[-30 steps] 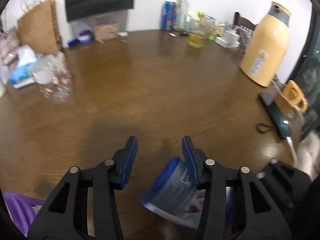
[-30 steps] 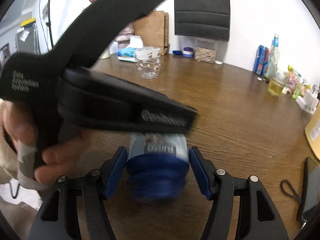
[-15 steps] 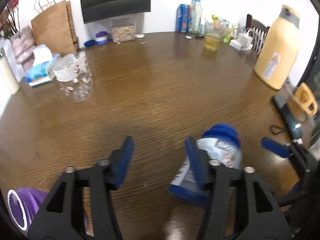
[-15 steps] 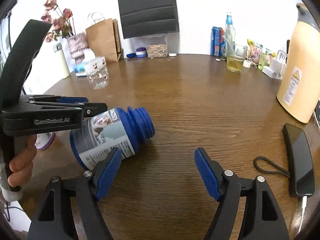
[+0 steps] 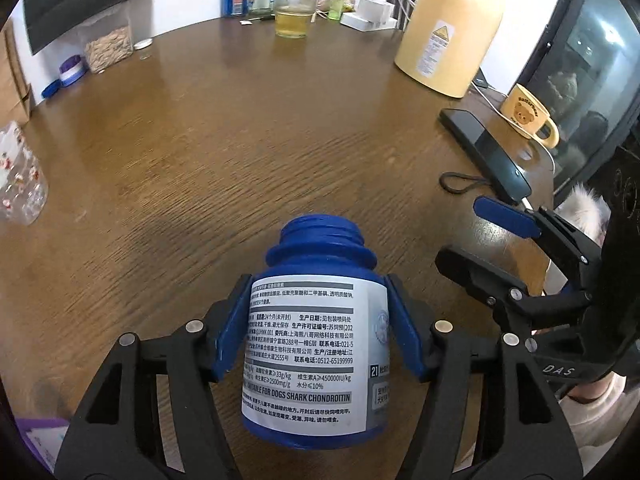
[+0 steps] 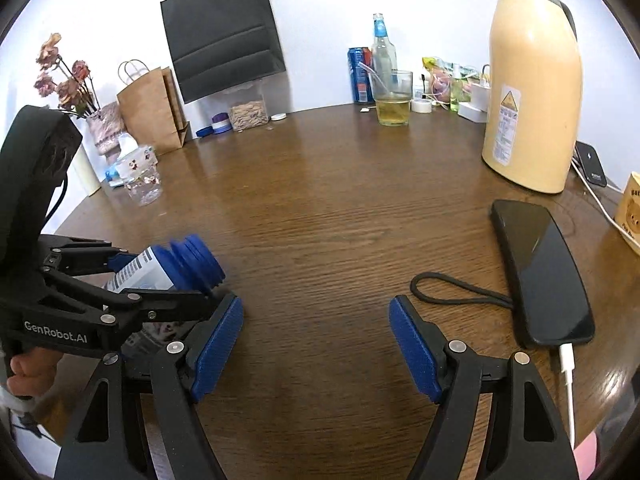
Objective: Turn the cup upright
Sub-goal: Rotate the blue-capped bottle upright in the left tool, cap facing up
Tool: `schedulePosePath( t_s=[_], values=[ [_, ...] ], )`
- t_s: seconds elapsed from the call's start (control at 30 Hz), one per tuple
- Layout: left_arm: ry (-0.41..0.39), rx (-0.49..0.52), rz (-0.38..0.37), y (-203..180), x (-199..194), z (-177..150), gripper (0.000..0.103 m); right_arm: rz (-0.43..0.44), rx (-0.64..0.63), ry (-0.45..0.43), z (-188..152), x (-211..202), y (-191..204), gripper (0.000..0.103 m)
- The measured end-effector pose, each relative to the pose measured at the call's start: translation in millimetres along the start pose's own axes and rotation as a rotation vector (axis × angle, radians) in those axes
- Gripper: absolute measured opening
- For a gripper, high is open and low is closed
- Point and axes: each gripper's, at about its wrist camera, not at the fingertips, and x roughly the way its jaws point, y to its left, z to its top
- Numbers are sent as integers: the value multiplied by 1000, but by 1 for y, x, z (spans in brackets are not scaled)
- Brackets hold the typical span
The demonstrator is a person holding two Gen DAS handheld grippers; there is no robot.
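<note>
Right now my left gripper [image 5: 316,328] is clamped on the blue bottle [image 5: 316,340], one blue pad pressed against each side of its white label. The bottle is tilted, its open threaded neck pointing away from me over the table [image 5: 240,140], its base nearest my wrist. From the right wrist view the same bottle [image 6: 172,268] lies slanted in those fingers, mouth aimed toward the table's middle; whether its underside touches the wood I cannot tell.

My right gripper [image 6: 316,344] is spread wide with nothing between its pads, hovering over bare wood near the front edge, and its left finger [image 6: 218,344] sits just beside the left gripper's black arm.

Toward the right edge of the table a black phone [image 6: 540,272] lies flat with a white charging cable [image 6: 566,368] plugged into its near end and a black cord loop [image 6: 452,288] beside it. A tall cream thermos [image 6: 532,92] stands beyond it near the far right edge, and a yellow bear mug [image 5: 528,114] sits at the right rim. At the far edge stand a glass of yellow drink [image 6: 394,100], a blue can [image 6: 360,74] and a clear bottle [image 6: 382,56]. A brown paper bag [image 6: 152,108] and a patterned clear cup [image 6: 142,182] are toward the far left.
</note>
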Motion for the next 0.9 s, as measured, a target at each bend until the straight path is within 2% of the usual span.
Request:
schedulePosePath(
  t_s=[0.03,0.1,0.2,0.3,0.33,0.4,0.47,0.57,0.63,0.67,0.73,0.8,0.9],
  values=[
    [-31,-4,19,2,-5,-1,60,10,-5,-4,1,-1,2,80],
    [-147,14,50,1,-31,-5,60,42,-21,-31,7,-6,8,80],
    [-363,62,48,3,-81,-13,60,169,-27,-115,25,-20,19,80],
    [-512,91,52,5,-115,-25,60,350,-5,-192,49,-33,26,82],
    [-549,102,65,4,-124,-29,60,405,5,-197,57,-35,30,88],
    [-635,114,126,3,-138,-37,60,565,26,-184,76,-34,39,89],
    [-658,136,122,8,-144,-39,60,698,20,-156,91,-28,50,89],
    [-687,157,137,15,-148,-46,60,892,43,-62,109,-10,74,89],
    [-709,171,153,17,-148,-49,60,977,53,-23,115,-1,90,88],
    [-718,177,147,21,-151,-52,60,998,49,-6,117,2,101,78],
    [-726,169,141,27,-154,-54,60,1022,31,26,118,12,119,68],
    [-743,146,143,37,-155,-56,60,1041,24,37,119,19,132,68],
    [-733,114,121,45,-164,-64,60,1007,-25,31,120,17,147,68]
  ],
)
